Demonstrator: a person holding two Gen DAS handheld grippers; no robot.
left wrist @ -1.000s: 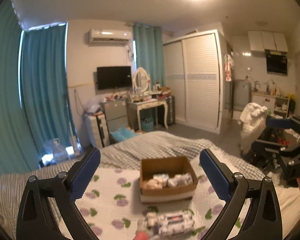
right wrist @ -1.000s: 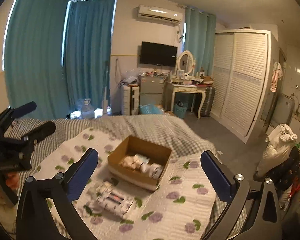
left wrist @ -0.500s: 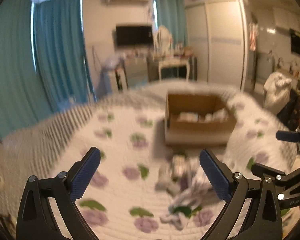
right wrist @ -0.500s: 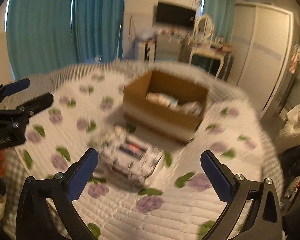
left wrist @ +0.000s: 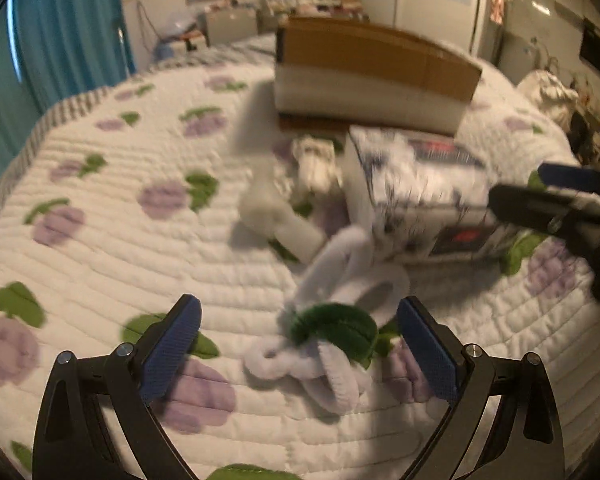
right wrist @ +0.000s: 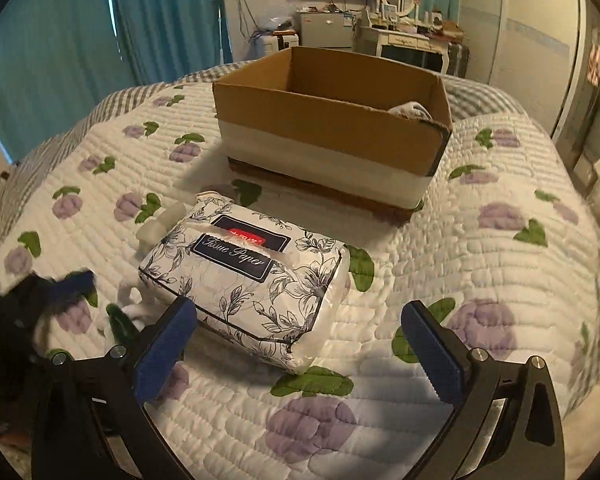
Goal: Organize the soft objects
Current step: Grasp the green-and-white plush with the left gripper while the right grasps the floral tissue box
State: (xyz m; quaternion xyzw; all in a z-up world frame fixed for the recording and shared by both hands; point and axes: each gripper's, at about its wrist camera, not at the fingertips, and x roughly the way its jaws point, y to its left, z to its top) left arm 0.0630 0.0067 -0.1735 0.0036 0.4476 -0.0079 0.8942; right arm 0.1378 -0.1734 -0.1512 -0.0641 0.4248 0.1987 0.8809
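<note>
A white and green fuzzy loop toy (left wrist: pixel 332 328) lies on the quilt between the open fingers of my left gripper (left wrist: pixel 300 348). A floral tissue paper pack (right wrist: pixel 248 276) lies just ahead of my open right gripper (right wrist: pixel 300 348); it also shows in the left wrist view (left wrist: pixel 416 188). A cardboard box (right wrist: pixel 332 128) with soft items inside stands behind it, also in the left wrist view (left wrist: pixel 372 72). A small white soft piece (left wrist: pixel 276 220) lies left of the pack. The right gripper (left wrist: pixel 560 200) shows at the right edge of the left wrist view.
The flowered quilt (right wrist: pixel 500 240) covers the bed, which drops off at its edges. Teal curtains (right wrist: pixel 60 40) hang at the left. A dresser with a mirror (right wrist: pixel 400 36) and a wardrobe stand beyond the bed.
Both grippers have come down and forward toward the quilt. The loop toy now sits between the left fingers and the tissue pack is close in front of the right gripper.
</note>
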